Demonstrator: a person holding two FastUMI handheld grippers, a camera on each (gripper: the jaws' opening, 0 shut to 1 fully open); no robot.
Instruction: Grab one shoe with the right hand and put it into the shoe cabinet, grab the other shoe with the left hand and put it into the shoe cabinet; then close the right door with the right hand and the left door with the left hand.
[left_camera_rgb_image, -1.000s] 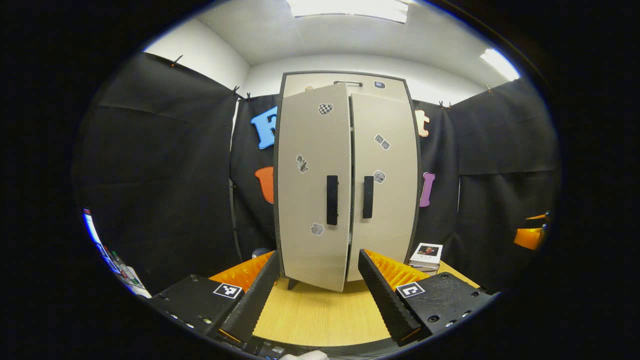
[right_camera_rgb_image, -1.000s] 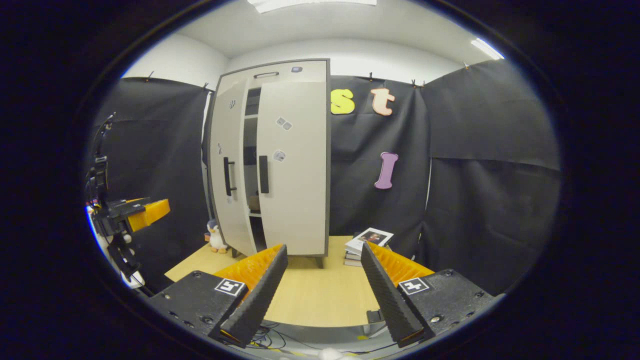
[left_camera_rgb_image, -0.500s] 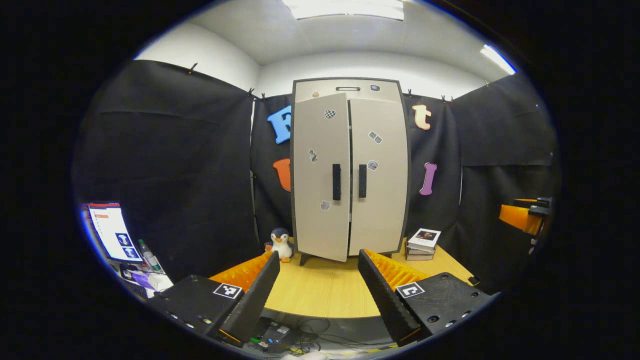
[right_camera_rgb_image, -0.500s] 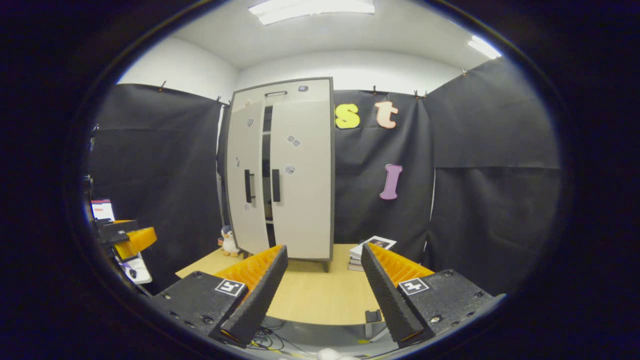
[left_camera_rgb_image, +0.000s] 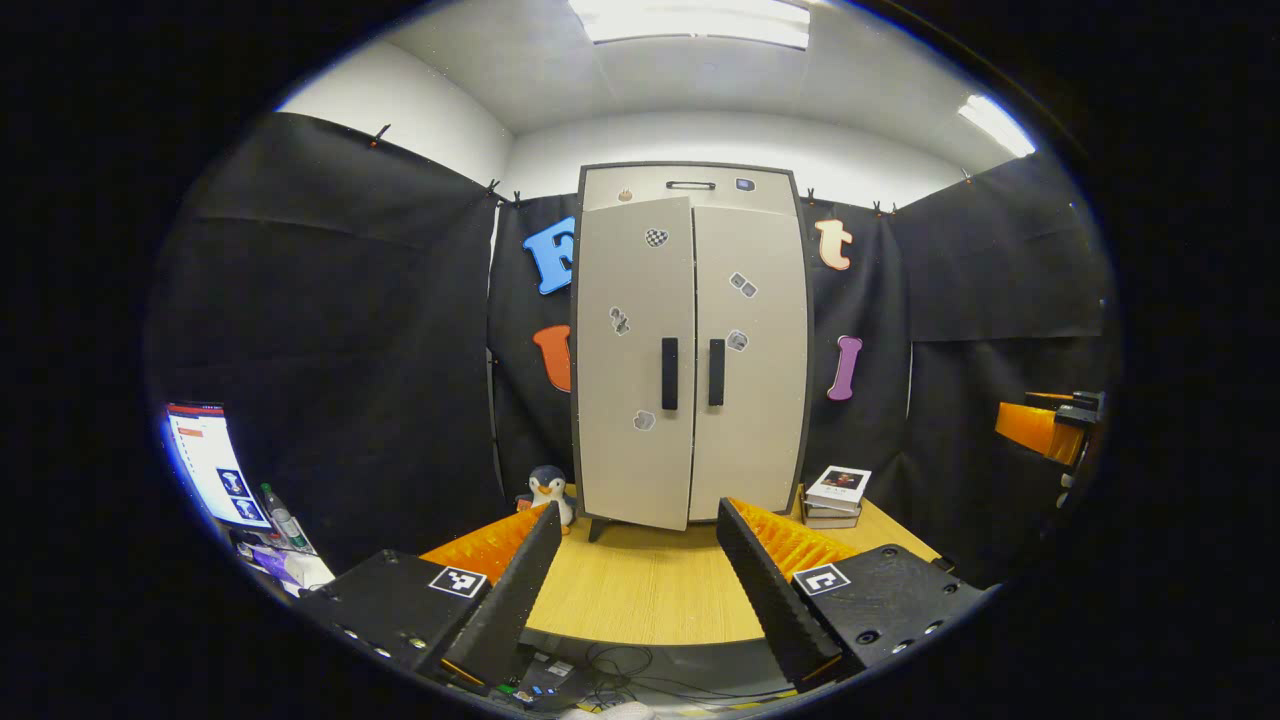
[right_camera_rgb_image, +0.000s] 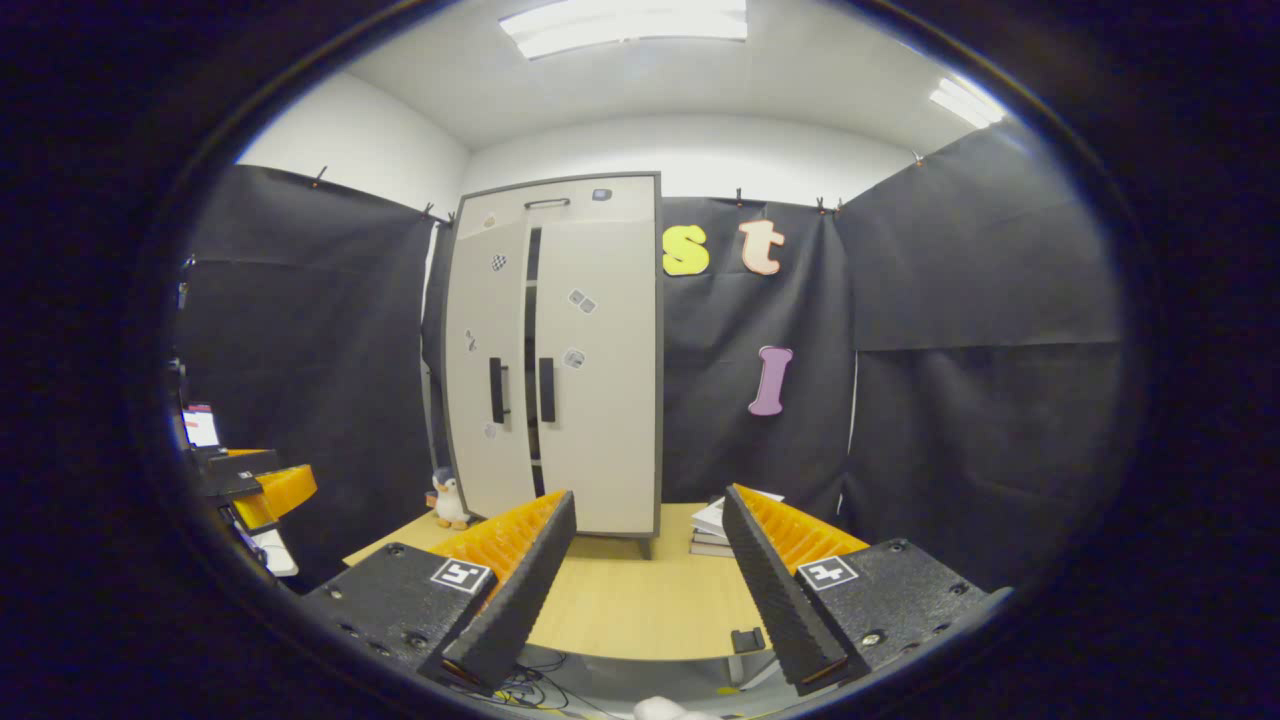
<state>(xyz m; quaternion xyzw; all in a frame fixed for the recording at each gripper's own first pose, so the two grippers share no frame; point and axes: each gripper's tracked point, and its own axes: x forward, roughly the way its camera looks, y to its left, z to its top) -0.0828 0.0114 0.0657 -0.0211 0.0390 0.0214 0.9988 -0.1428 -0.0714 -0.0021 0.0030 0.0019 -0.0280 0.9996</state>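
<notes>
We see the shoe cabinet (left_camera_rgb_image: 690, 350) standing upright at the far end of the tabletop (left_camera_rgb_image: 640, 590), against the black cloth wall. Its right door (left_camera_rgb_image: 750, 360) sits flush with the frame. Its left door (left_camera_rgb_image: 630, 360) hangs slightly ajar: in the right gripper view a dark vertical gap runs between the two doors, with shelf edges visible inside. We cannot make out any shoe through that gap. Each door carries a dark vertical handle near the middle seam and a few small stickers.

Both of our tools are held back from the cabinet, well apart from it. The left gripper (left_camera_rgb_image: 635, 585) has its jaws spread wide with nothing between them, and the right gripper (right_camera_rgb_image: 650, 580) is likewise released and holds nothing.

A short stack of books (left_camera_rgb_image: 836, 495) lies on the tabletop just beside the cabinet's right side. A small penguin toy (left_camera_rgb_image: 547, 490) stands by the cabinet's left front corner. Off the tabletop's left edge a lit screen (left_camera_rgb_image: 210, 465) leans, with a bottle (left_camera_rgb_image: 280, 512) near it.
</notes>
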